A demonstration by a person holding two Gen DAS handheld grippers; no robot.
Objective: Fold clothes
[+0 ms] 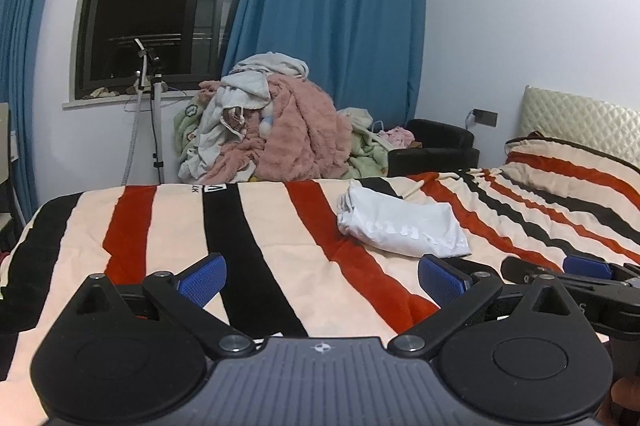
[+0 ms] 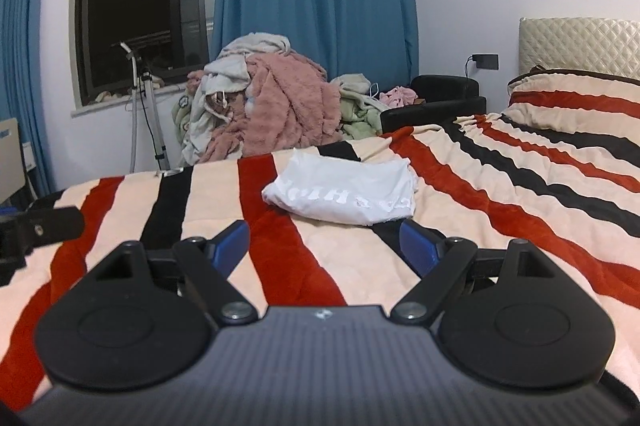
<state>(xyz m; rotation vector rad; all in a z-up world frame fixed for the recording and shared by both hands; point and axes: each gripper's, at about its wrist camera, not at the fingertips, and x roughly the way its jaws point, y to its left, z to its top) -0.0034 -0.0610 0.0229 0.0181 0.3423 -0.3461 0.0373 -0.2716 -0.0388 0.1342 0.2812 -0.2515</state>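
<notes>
Folded white T-shirt (image 2: 344,192) lies on the striped bed (image 2: 520,186), just beyond both empty, wide-apart grippers: right gripper (image 2: 324,246), left gripper (image 1: 322,278); laundry pile (image 1: 272,122) far behind.

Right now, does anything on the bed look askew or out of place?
Little stands out. The white garment lies folded but askew across the striped blanket, edges slightly rumpled. Both grippers, left and right, hold nothing, fingers apart. A heap of clothes sits behind the bed.
</notes>
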